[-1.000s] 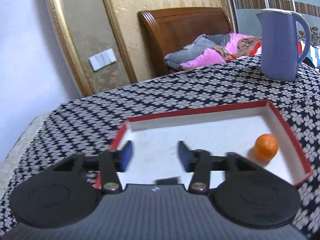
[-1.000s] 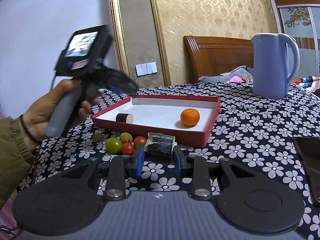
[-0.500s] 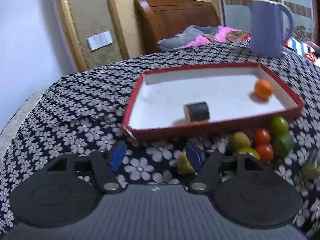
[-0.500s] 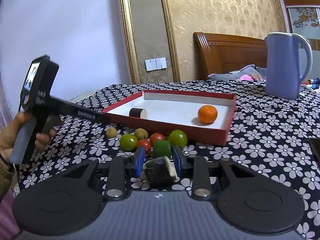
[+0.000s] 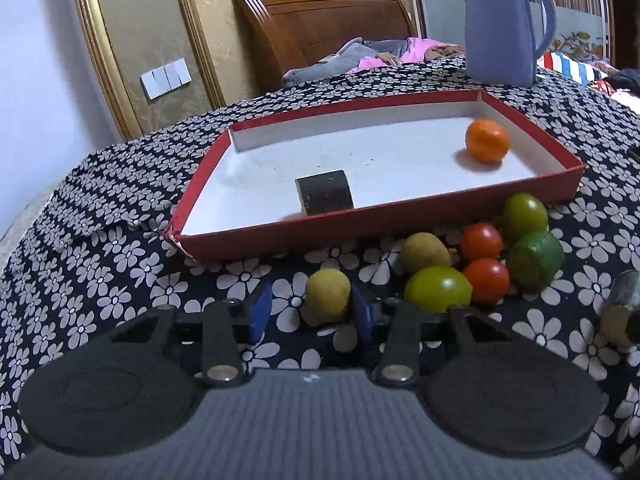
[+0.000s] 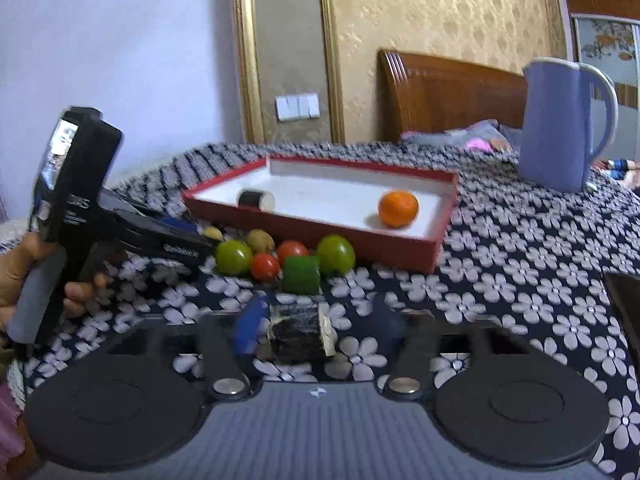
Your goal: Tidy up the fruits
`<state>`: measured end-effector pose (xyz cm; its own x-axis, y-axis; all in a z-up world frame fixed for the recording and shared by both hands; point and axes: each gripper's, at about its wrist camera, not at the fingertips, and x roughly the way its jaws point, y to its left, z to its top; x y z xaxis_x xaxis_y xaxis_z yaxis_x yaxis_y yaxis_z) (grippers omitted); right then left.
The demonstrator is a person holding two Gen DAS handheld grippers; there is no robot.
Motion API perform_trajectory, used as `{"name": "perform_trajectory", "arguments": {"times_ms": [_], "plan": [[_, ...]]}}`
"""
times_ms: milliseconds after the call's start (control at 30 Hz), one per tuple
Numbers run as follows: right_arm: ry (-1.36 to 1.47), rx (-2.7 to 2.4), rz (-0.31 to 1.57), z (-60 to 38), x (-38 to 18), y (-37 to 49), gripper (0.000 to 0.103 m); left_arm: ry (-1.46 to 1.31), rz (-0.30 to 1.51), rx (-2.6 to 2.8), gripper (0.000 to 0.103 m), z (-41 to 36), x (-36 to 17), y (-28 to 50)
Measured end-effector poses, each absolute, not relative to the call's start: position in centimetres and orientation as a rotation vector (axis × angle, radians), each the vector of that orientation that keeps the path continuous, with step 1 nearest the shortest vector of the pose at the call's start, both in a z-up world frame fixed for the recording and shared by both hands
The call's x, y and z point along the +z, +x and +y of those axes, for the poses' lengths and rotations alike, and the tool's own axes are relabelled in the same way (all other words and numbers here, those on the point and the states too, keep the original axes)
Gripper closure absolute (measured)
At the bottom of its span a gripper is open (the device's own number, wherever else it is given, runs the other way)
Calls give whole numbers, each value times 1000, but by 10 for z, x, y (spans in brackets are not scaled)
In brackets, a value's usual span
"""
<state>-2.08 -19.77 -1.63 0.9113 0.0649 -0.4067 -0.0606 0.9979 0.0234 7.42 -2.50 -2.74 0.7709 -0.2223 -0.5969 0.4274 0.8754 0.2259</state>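
A red tray [image 5: 400, 222] with a white floor holds an orange [image 5: 487, 140] and a dark cylinder piece [image 5: 325, 197]. In front of it lie green and red tomatoes [image 5: 482, 240] and a green block [image 5: 536, 261]. My left gripper [image 5: 311, 314] is low on the cloth, its jaws closing around a small yellow fruit [image 5: 328, 295]; the right pad touches it, the left pad stands apart. My right gripper [image 6: 318, 327] has its jaws opening, with a second dark cylinder piece [image 6: 300, 336] loose between them. A hand holds the left gripper [image 6: 120, 216] at the left of the right wrist view.
A blue jug [image 5: 502, 24] stands behind the tray on the flowered tablecloth [image 5: 100, 240]. A flat dark object [image 6: 626, 308] lies at the right edge. A wooden headboard [image 6: 448, 96] and bedding are behind the table.
The left gripper came back from over the tray and sank to the cloth, its jaws narrowing around the yellow fruit. The right gripper's jaws spread and let go of the dark piece.
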Motion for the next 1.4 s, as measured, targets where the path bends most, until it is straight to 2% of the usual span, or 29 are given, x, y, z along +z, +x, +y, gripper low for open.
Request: {"name": "perform_trajectory", "arguments": {"times_ms": [67, 133, 200, 233, 533, 833, 1200, 1300, 1367, 1400], "plan": [[-15, 60, 428, -195, -21, -19, 31, 337, 612, -393, 78, -23, -26, 76], [0, 99, 438, -195, -23, -16, 31, 302, 630, -406, 80, -19, -25, 79], [14, 112, 456, -195, -27, -12, 52, 278, 637, -410, 80, -15, -24, 79], [13, 114, 471, -195, -28, -10, 68, 275, 636, -406, 80, -14, -24, 79], [35, 107, 422, -199, -21, -21, 70, 249, 591, -370, 81, 1, 0, 76], [50, 128, 375, -200, -12, -29, 70, 222, 553, -353, 81, -37, 51, 124], [81, 107, 340, -214, -6, -37, 70, 287, 621, -231, 81, -91, 35, 212], [90, 98, 340, -217, -6, -37, 70, 284, 647, -214, 76, -95, 25, 222], [95, 94, 341, -219, -7, -36, 70, 285, 657, -203, 61, -95, 19, 222], [98, 93, 342, -219, -8, -35, 70, 291, 657, -194, 47, -95, 17, 220]]}}
